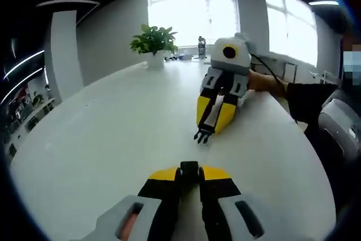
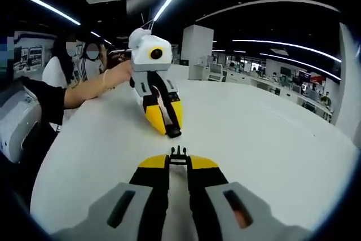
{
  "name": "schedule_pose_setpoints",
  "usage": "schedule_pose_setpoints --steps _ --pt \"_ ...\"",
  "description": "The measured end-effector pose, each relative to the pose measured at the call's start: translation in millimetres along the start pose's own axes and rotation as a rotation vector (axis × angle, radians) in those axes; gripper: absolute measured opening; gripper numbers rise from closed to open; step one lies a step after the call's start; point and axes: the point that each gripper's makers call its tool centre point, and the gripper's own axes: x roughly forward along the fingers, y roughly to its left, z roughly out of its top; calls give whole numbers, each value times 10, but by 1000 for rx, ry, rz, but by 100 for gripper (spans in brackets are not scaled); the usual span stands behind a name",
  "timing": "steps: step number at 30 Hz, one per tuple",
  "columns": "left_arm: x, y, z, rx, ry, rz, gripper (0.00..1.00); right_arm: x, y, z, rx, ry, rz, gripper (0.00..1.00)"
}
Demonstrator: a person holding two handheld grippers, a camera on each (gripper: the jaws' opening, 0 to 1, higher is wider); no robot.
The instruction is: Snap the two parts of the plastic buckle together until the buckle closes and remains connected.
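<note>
In the left gripper view my left gripper (image 1: 189, 174) is shut on the black socket half of the buckle (image 1: 189, 167), which pokes out between its yellow tips. Facing it across a stretch of white table (image 1: 113, 139), my right gripper (image 1: 206, 131) is shut on the black pronged half (image 1: 202, 136). In the right gripper view the pronged half (image 2: 178, 153) sticks out of my right gripper (image 2: 178, 165). Further off, my left gripper (image 2: 171, 129) holds the socket half (image 2: 173, 133). The two halves point at each other and stay apart.
A potted green plant (image 1: 153, 42) stands at the table's far edge by bright windows. A person's arm in a dark sleeve (image 2: 39, 100) reaches over the table's left side. Two people (image 2: 73, 63) stand behind it. Desks fill the office beyond (image 2: 271, 80).
</note>
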Motion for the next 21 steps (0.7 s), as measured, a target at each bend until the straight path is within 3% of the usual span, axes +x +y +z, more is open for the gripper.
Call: schedule_pose_setpoints --steps 4,21 --pt "11 12 23 28 1 14 13 4 47 24 -15 -7 21 13" --pt "81 -164 58 110 4 -44 13 23 127 -14 -53 18 54 13"
